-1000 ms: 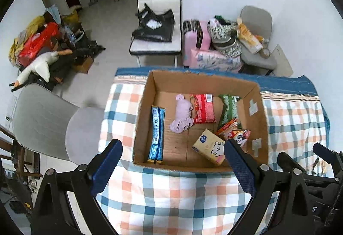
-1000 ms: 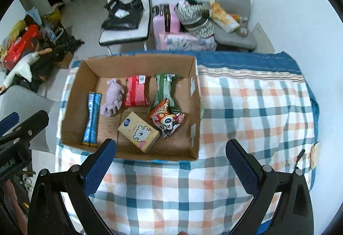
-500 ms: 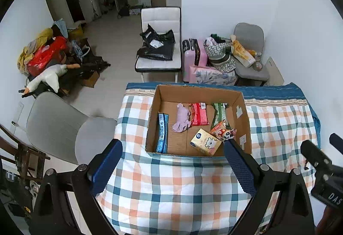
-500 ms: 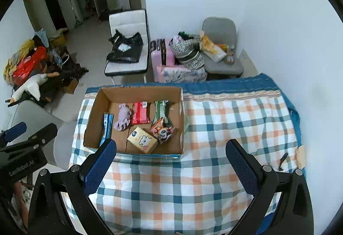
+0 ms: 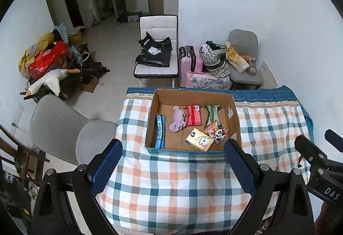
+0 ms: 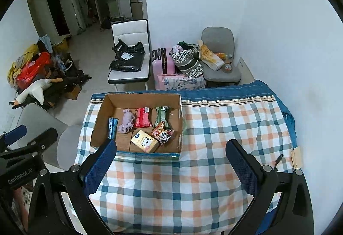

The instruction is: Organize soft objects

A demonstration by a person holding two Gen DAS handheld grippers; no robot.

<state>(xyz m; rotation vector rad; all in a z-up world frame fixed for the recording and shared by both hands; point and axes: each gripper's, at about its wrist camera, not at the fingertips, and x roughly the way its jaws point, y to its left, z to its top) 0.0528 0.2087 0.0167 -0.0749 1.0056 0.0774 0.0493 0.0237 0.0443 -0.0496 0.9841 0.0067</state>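
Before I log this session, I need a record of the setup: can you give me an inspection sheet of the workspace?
Surface: plaid cloth covers the table, blue border at the far edge.
Job's things: cardboard box holds a blue packet, purple soft toy, red pack, green pack, tissue pack and panda snack bag.
Clutter: small dark object and tan scrap at the right edge.
Grippers: left gripper and right gripper open, holding nothing, above the cloth.
Cables: nothing seen.
Surroundings: chairs, pink suitcase, bags, goose plush.
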